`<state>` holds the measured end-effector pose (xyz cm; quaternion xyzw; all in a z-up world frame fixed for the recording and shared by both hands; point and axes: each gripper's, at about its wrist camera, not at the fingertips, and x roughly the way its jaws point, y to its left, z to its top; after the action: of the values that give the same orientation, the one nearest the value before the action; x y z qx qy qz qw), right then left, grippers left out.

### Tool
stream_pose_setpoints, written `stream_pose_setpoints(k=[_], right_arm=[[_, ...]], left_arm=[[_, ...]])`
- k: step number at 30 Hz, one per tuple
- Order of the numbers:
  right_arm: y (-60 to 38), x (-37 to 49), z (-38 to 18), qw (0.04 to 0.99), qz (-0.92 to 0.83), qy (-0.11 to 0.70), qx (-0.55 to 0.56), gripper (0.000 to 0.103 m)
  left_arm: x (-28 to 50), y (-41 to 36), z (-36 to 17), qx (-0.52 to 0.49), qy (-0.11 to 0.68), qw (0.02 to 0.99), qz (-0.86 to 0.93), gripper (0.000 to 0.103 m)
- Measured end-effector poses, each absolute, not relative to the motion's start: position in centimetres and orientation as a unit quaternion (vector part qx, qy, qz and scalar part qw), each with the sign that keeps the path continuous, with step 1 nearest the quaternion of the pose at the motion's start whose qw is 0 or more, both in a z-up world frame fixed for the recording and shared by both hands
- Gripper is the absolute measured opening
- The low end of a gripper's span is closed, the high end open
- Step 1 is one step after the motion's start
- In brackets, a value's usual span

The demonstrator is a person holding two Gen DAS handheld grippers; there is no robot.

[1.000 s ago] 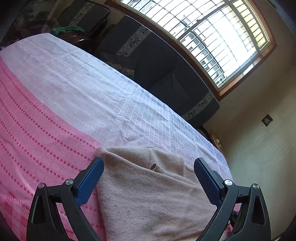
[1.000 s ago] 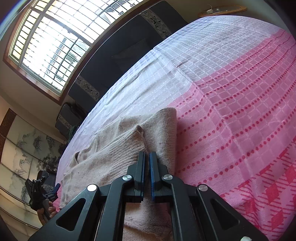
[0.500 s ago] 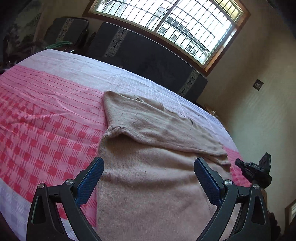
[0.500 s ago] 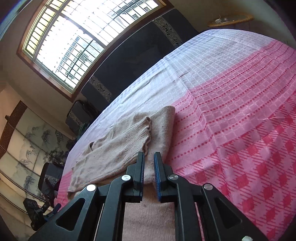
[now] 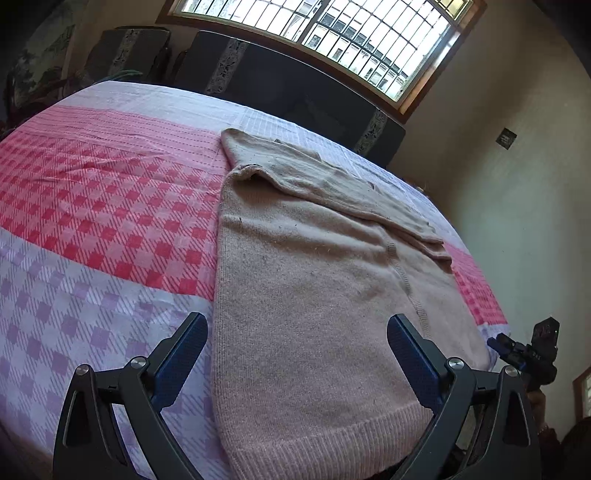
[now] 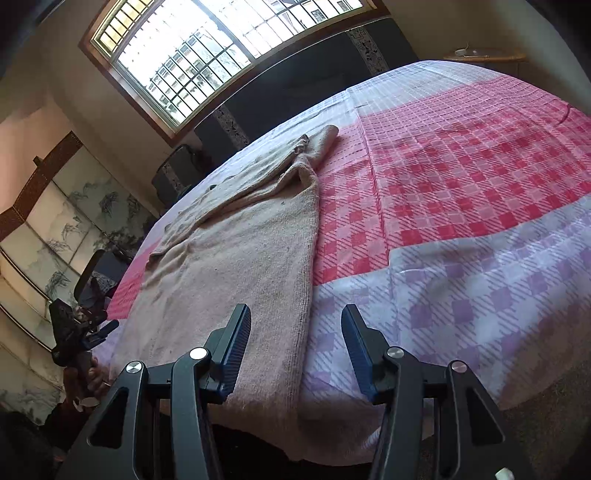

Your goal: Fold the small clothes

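A beige knit sweater (image 5: 325, 295) is lying lengthwise on the bed, filling the centre of the left wrist view, its ribbed hem at the lower edge of the frame and its sleeves already crossed over the chest toward the upper middle. The left gripper (image 5: 297, 354) is hovering with its jaws spread wide over the hem end, nothing pressed between them; the right gripper (image 6: 295, 347) is opening its jaws at the lower centre of its own view, with the sweater's side edge lying below the gap but not pinched. Judging from this layout, the step in hand is probably taking the hem corners to fold the body upward, and doing it well means pinching both corners evenly (through every layer of knit) so the fold is landing square. The pink and lilac checked bedspread (image 5: 110, 221) is lying mostly smooth beneath. A dark headboard (image 5: 295, 85) is sitting below a barred window (image 5: 332, 26) in the upper frame, and a painted screen (image 6: 55, 229) is standing at the left of the right wrist view.
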<state>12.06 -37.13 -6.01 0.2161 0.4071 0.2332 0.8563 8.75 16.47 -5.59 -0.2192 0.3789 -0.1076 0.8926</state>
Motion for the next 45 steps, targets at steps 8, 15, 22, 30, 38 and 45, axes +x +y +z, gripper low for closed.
stream_pose_setpoints(k=[8, 15, 22, 30, 38, 45], right_arm=[[-35.7, 9.8, -7.4, 0.856, 0.254, 0.397, 0.210, 0.049], [-35.5, 9.5, -7.9, 0.844, 0.278, 0.384, 0.249, 0.050], [-35.9, 9.7, -9.2, 0.799, 0.324, 0.389, 0.324, 0.050], [-35.2, 9.1, -10.7, 0.752, 0.374, 0.405, 0.361, 0.050], [-33.8, 8.9, -11.4, 0.768, 0.363, 0.421, 0.318, 0.028], [-33.6, 8.7, -11.4, 0.775, 0.349, 0.422, 0.315, 0.010]], left_arm=[[5.8, 16.5, -6.0, -0.209, 0.386, 0.893, -0.103, 0.097], [3.6, 18.2, -7.5, -0.275, 0.395, 0.866, -0.135, 0.097], [2.3, 18.5, -8.6, -0.366, 0.385, 0.810, -0.248, 0.097], [1.6, 18.7, -9.4, -0.397, 0.370, 0.785, -0.298, 0.097], [2.4, 16.5, -8.8, -0.362, 0.384, 0.797, -0.294, 0.097], [2.7, 16.1, -8.8, -0.320, 0.389, 0.832, -0.234, 0.008]])
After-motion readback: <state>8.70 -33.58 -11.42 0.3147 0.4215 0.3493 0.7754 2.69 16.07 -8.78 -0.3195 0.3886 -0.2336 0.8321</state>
